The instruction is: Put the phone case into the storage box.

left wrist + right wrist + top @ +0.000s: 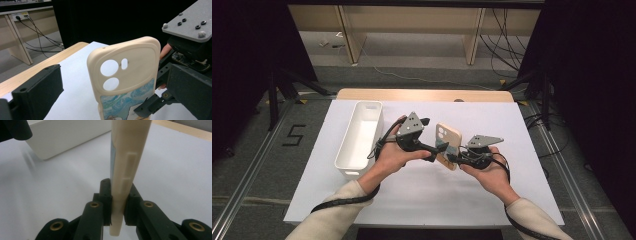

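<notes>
Nearest me, the right gripper (455,154) is clamped on the lower edge of a cream phone case (448,145), holding it upright above the white table (422,195). The left gripper (438,150) sits just beside the case with its jaws spread apart, pressing nothing. Farther left, the long white bin (359,137) stands empty.
</notes>
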`<state>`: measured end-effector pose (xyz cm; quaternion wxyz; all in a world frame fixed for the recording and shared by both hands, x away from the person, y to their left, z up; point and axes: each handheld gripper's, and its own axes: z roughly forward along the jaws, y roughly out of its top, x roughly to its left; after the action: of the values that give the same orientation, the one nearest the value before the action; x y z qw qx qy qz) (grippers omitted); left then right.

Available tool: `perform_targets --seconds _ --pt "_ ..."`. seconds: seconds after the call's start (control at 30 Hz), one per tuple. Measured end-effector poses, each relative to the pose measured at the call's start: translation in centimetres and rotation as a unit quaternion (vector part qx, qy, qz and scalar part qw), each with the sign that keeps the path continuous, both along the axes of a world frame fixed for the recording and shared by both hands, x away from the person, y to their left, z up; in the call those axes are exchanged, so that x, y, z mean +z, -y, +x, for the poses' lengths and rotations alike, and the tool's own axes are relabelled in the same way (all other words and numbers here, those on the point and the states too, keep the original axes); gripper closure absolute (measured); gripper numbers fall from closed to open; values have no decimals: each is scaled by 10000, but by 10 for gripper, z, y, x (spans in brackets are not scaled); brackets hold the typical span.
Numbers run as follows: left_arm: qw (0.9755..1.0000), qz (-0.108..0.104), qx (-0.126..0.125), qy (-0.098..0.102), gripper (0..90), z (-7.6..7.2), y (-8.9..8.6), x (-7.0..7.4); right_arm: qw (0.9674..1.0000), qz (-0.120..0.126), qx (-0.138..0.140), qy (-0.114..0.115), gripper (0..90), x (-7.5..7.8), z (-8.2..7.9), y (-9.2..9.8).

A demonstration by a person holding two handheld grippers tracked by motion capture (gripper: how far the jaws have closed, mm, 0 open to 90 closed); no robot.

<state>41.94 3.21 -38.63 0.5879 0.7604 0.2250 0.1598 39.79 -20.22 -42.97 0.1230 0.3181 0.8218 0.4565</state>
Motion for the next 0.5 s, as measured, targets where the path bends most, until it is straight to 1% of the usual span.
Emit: perform_targets --seconds 0.13,0.33,0.5 --pt "10000 19 40 4 0 0 5 -2 10000 3 -51 -16 805 0 0 -3" --pt "10000 -22 87 3 0 0 12 -3 10000 9 -94 -13 805 -1 -1 -6" --pt "9999 -12 100 45 0 -1 18 -3 9999 16 -127 -27 805 -2 -1 -7"
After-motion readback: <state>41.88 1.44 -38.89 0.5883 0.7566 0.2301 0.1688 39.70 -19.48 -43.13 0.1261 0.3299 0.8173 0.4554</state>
